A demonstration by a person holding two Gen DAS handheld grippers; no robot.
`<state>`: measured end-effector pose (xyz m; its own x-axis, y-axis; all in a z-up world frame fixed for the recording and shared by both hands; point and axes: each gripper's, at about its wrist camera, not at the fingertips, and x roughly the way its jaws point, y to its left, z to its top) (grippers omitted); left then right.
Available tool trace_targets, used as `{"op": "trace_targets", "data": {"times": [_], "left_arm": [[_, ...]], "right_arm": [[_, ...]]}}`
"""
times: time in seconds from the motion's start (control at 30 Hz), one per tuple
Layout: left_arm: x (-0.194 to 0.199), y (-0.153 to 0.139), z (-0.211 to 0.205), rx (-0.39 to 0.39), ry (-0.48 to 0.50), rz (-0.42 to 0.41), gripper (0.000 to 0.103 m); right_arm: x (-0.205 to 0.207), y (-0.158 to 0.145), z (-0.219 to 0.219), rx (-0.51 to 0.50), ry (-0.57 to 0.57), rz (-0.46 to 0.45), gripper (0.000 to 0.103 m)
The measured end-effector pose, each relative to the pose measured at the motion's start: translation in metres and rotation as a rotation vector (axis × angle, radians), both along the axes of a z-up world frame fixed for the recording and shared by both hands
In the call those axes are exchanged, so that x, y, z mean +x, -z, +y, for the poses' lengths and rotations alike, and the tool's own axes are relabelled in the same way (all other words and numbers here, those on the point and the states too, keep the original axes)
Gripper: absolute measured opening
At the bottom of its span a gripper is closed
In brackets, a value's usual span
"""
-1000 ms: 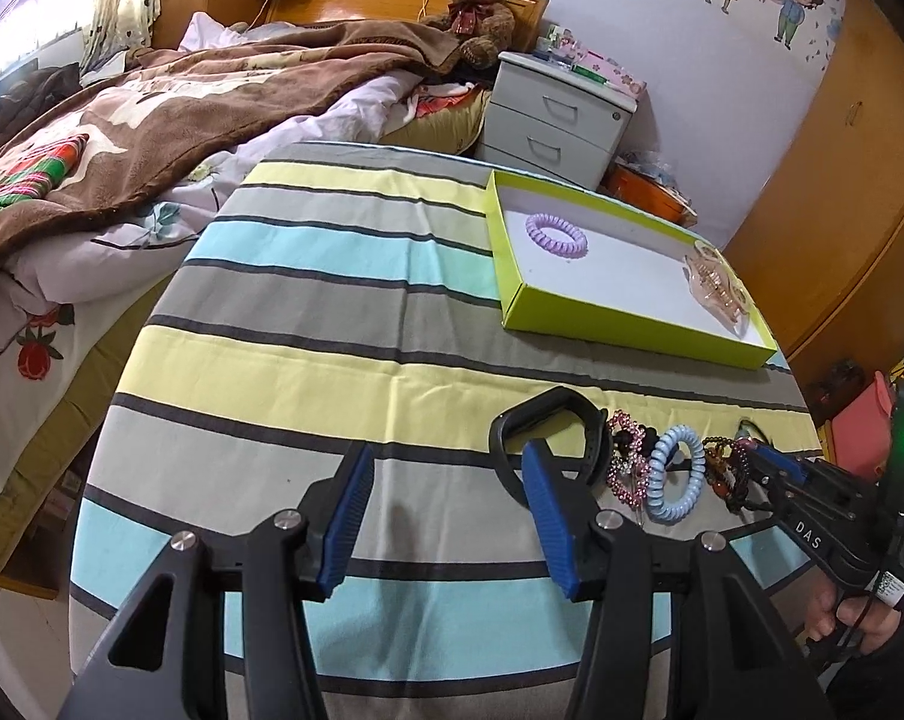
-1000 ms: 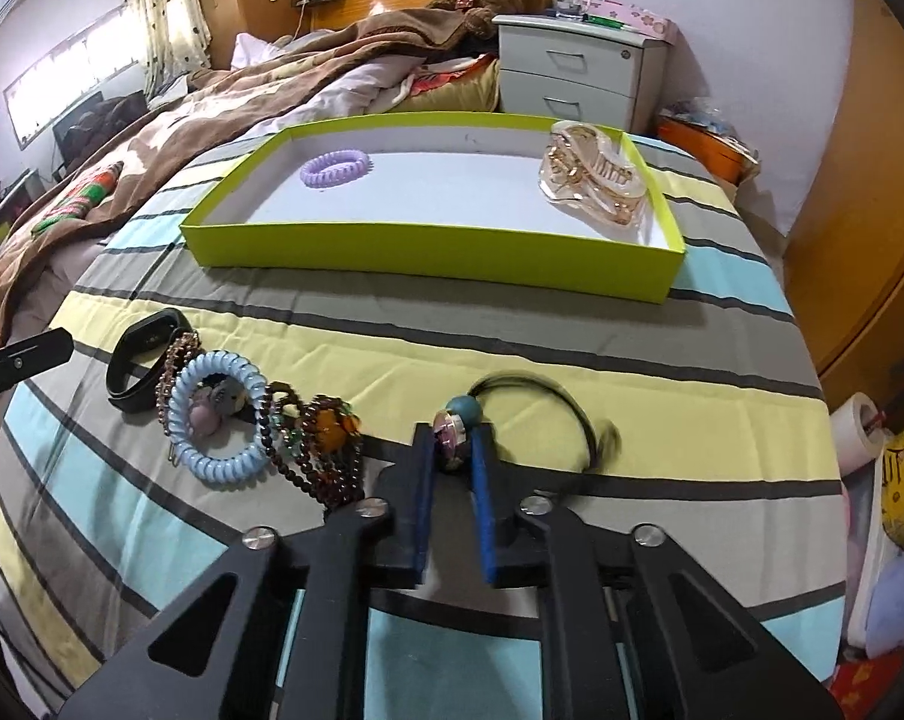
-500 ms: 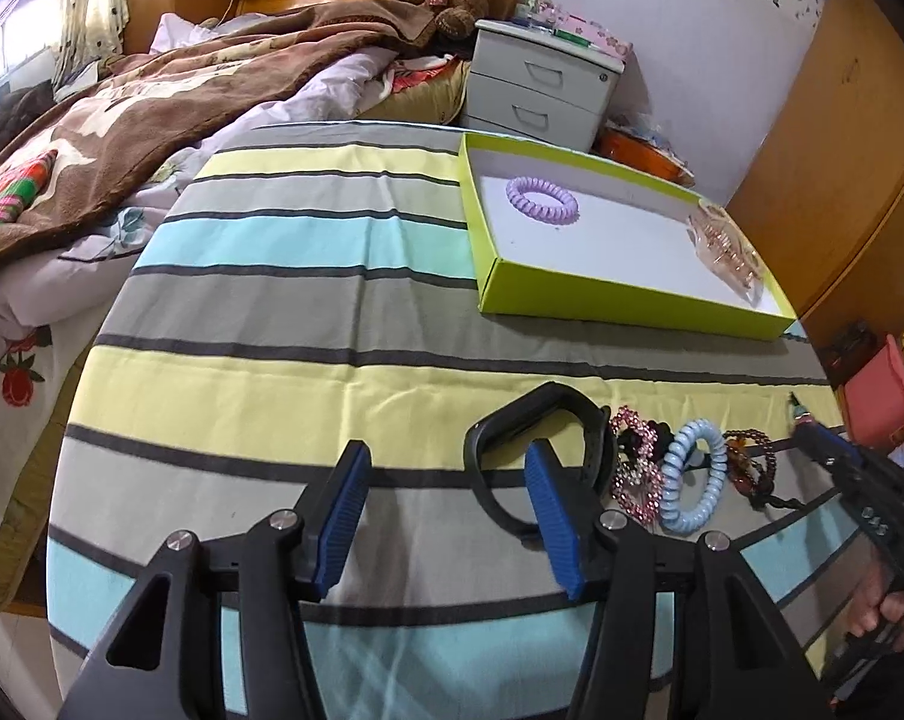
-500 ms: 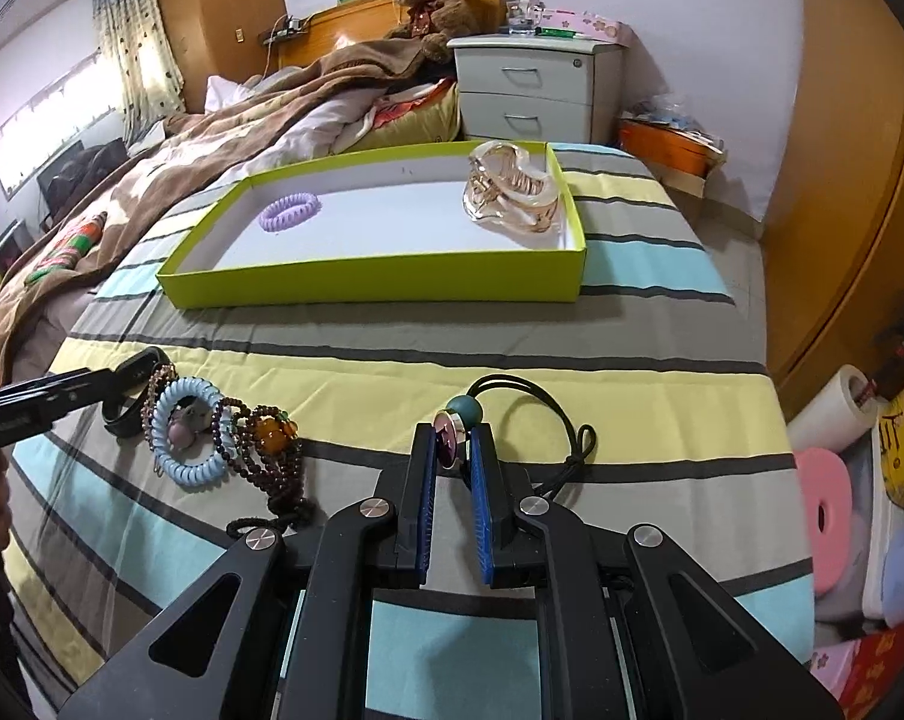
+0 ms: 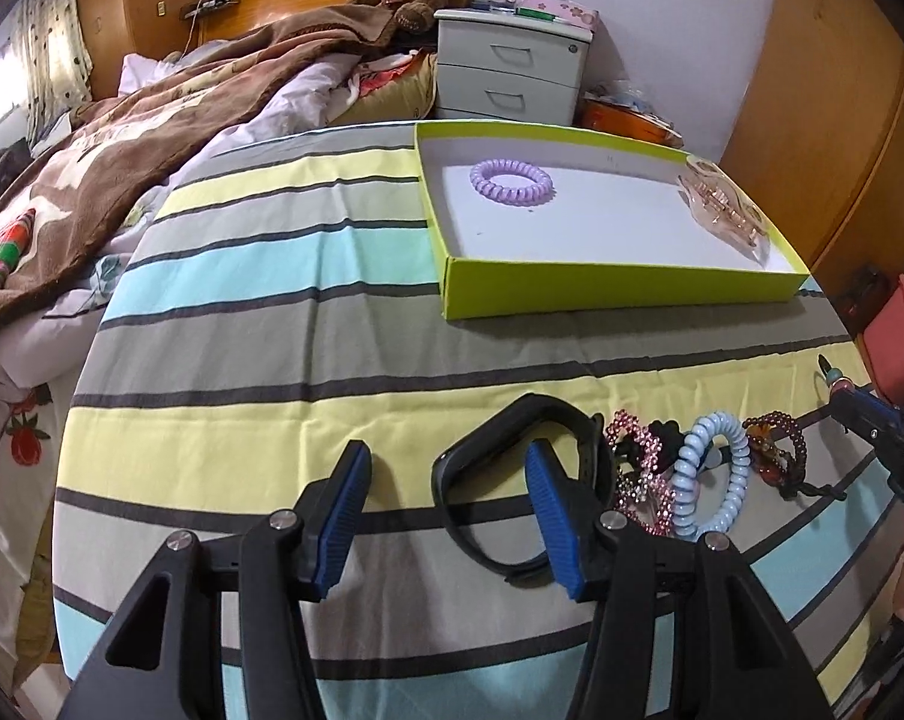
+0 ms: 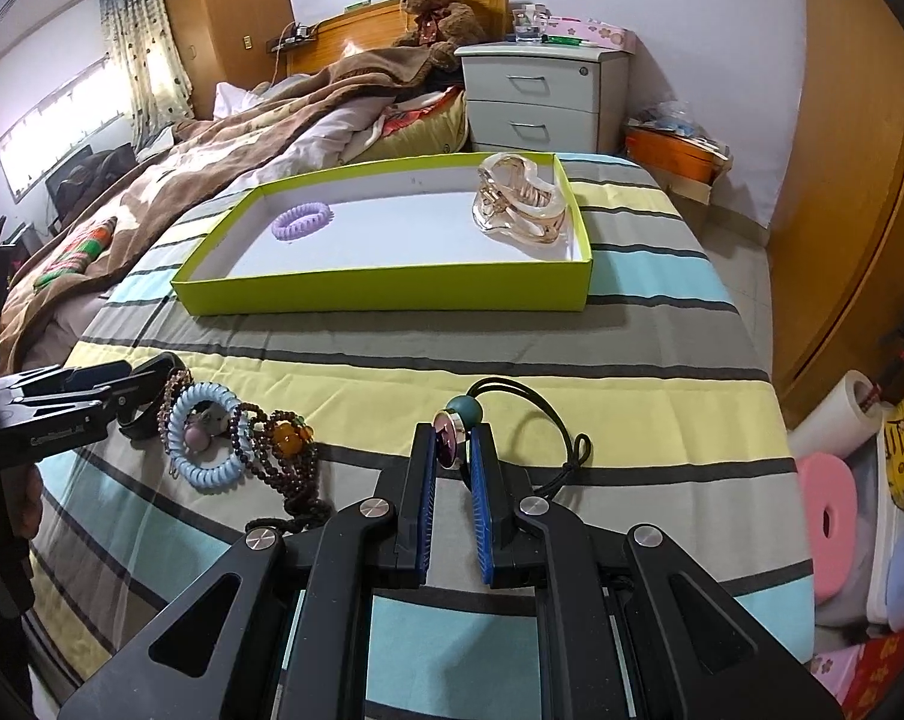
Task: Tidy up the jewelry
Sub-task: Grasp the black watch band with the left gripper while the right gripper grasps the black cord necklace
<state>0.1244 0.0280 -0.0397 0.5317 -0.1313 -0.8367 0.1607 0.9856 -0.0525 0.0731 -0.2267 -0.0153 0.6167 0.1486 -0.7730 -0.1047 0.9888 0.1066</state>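
Pinching a beaded hair tie [image 6: 452, 427], right gripper [image 6: 452, 450] (lifted).

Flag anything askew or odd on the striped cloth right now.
Nothing damaged or spilled. The unsorted pieces lie bunched at the near edge: black band, pink beaded piece, blue coil tie and brown bead bracelet overlap. The green box sits flat.

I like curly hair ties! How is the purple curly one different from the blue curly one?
The purple coil tie lies flat inside the green box; the blue coil tie is outside it on the striped cloth. The purple one lies alone, while the blue one sits packed among beaded bracelets. The blue one leans tilted on its neighbours. Both are spiral rings.
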Motion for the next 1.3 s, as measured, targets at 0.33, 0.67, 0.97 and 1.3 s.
{"op": "trace_targets", "data": {"times": [0.33,0.67,0.97,1.3], "left_arm": [[0.0,0.001,-0.012,0.058,0.039,-0.033,0.053],[-0.003,-0.001,-0.017,0.069,0.053,-0.04,0.03],[-0.009,-0.006,-0.013,0.048,0.041,-0.047,0.016],[-0.019,-0.021,-0.008,0.03,0.03,-0.082,0.015]], "right_arm": [[0.0,0.0,0.001,0.001,-0.002,0.001,0.012],[0.001,0.001,0.001,-0.001,0.0,0.002,0.012],[-0.001,-0.003,0.002,-0.006,-0.002,-0.012,0.012],[-0.009,-0.013,0.003,-0.008,-0.004,-0.038,0.012]]}}
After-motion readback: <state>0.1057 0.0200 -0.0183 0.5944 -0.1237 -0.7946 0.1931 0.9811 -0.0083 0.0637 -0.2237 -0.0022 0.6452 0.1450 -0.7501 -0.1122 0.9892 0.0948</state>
